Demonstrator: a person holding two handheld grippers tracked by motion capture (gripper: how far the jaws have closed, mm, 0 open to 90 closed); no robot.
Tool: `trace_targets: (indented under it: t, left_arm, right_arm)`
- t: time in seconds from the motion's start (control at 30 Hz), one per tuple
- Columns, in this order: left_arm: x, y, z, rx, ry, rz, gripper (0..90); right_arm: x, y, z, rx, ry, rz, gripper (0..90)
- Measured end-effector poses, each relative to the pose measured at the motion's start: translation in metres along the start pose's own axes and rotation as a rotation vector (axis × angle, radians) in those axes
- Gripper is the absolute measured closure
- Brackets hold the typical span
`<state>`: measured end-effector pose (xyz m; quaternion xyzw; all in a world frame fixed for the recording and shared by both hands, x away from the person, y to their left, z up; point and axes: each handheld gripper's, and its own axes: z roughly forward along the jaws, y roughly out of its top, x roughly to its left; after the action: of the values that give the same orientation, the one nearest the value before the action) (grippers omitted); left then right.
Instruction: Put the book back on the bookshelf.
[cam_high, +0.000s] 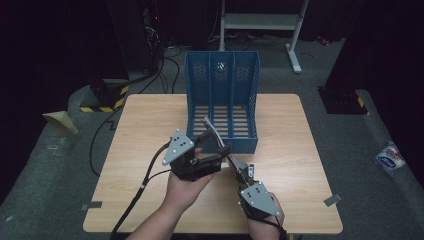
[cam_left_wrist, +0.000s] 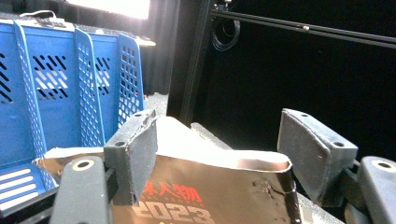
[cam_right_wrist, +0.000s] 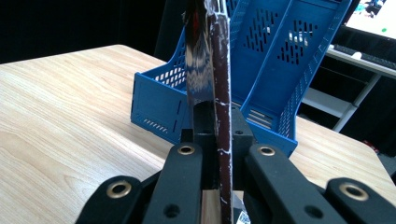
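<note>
Black right claw (cam_right_wrist: 215, 126) clamping glossy magazine (cam_right_wrist: 205, 56)

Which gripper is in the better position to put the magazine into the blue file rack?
Probably the right gripper: its jaws are shut on the magazine, edge-on toward the blue file rack. The left gripper stands open around the magazine's upper edge, only steadying it.

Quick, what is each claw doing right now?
Left gripper: open, jaws either side of the magazine.
Right gripper: shut on the magazine's edge.
</note>
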<state>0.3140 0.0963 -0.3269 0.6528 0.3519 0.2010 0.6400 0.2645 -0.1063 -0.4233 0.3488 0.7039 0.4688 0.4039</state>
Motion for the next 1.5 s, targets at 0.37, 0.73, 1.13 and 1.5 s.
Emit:
trace_targets:
  t: [0.37, 0.73, 1.13, 1.5]
  left_arm:
    - [0.014, 0.004, -0.012, -0.028, 0.036, 0.001, 30.5]
    - [0.050, -0.032, -0.019, 0.051, 0.113, -0.006, 31.9]
    - [0.106, -0.107, -0.043, 0.210, 0.231, -0.008, 32.7]
    - [0.140, -0.151, -0.059, 0.359, 0.356, 0.064, 33.2]
  right_arm:
    - [-0.010, -0.001, 0.002, 0.009, 0.016, 0.050, 86.4]
    - [-0.027, -0.002, -0.005, 0.003, 0.026, 0.118, 86.4]
    - [-0.056, 0.018, -0.019, -0.071, 0.025, 0.201, 86.6]
    - [-0.070, 0.038, -0.026, -0.110, 0.018, 0.228, 86.5]
